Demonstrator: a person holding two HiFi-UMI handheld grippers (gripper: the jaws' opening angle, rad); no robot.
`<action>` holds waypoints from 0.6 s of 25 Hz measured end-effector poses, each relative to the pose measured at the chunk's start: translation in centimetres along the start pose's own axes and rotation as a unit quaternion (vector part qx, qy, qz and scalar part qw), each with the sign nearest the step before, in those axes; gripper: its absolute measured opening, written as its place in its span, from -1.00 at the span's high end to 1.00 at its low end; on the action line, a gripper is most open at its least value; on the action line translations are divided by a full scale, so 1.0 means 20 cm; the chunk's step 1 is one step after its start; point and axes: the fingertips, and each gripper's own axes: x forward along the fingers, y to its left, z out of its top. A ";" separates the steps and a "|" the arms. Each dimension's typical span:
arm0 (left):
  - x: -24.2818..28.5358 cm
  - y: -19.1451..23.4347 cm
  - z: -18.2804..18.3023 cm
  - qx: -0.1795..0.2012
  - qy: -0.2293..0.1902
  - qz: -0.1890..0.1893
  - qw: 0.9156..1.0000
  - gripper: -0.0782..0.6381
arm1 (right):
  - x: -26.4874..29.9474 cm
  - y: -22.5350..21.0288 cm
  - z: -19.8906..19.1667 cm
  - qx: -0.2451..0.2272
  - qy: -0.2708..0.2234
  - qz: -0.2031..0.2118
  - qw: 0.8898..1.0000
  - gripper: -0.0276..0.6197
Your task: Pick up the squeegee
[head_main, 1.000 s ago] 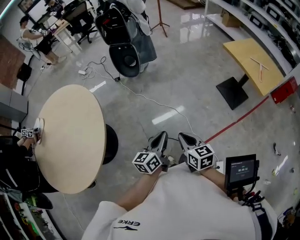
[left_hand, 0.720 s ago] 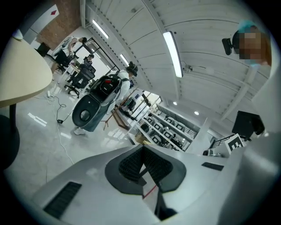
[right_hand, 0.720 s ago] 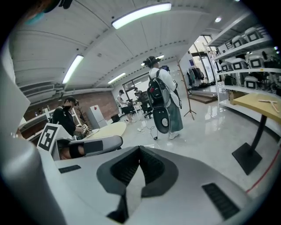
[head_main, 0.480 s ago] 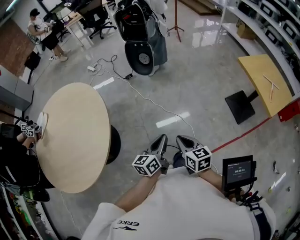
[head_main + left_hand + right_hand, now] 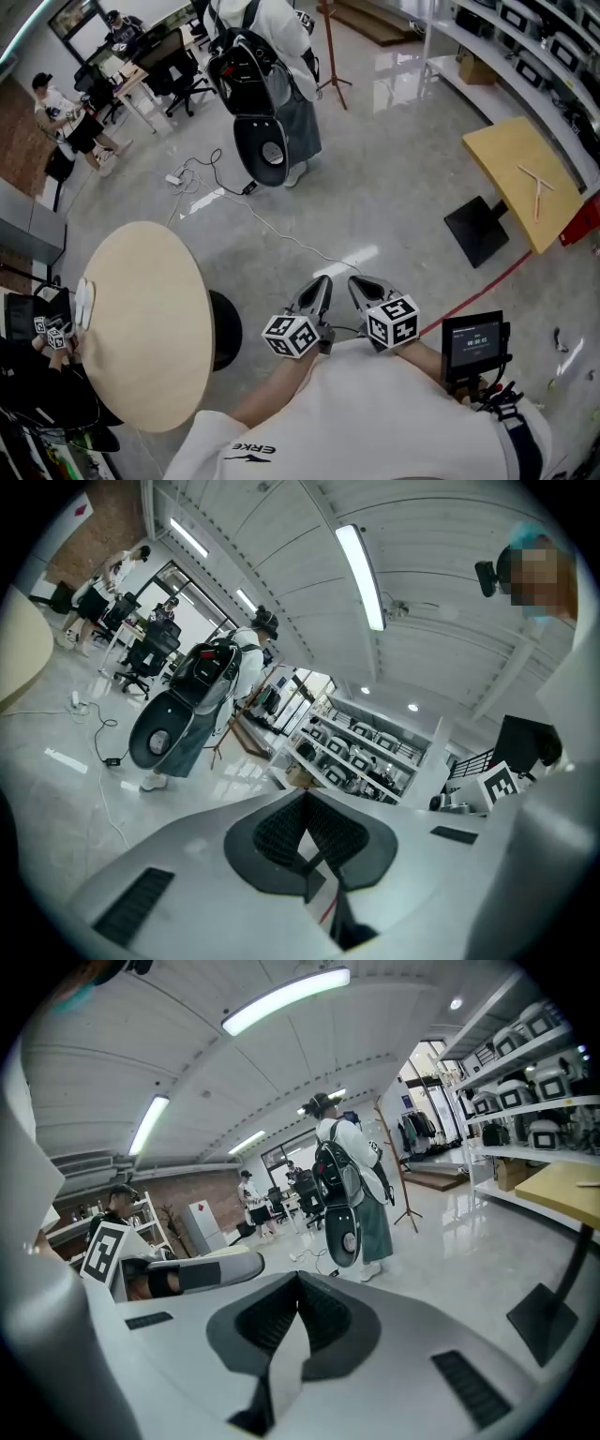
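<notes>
Head view: left tool (image 5: pixel 322 281) and right tool (image 5: pixel 356 280) sit side by side at lower centre, held over the grey floor (image 5: pixel 394 187). We read both as pressed together with nothing between the jaws; each tool's own view shows the tips meeting. The thin T-shaped piece we take for the squeegee (image 5: pixel 536 190) lies on the yellow worktop (image 5: pixel 506 150) at the right edge, well apart from both tools. A round worktop (image 5: pixel 150 319) is at lower left.

Head camera steeply downward, others forward across floor (image 5: pixel 394 187)
</notes>
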 end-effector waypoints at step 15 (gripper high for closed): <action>0.64 -0.10 0.15 0.027 0.059 -0.068 0.996 0.77 | 0.02 -0.51 0.23 0.063 -0.028 -0.067 0.995 0.91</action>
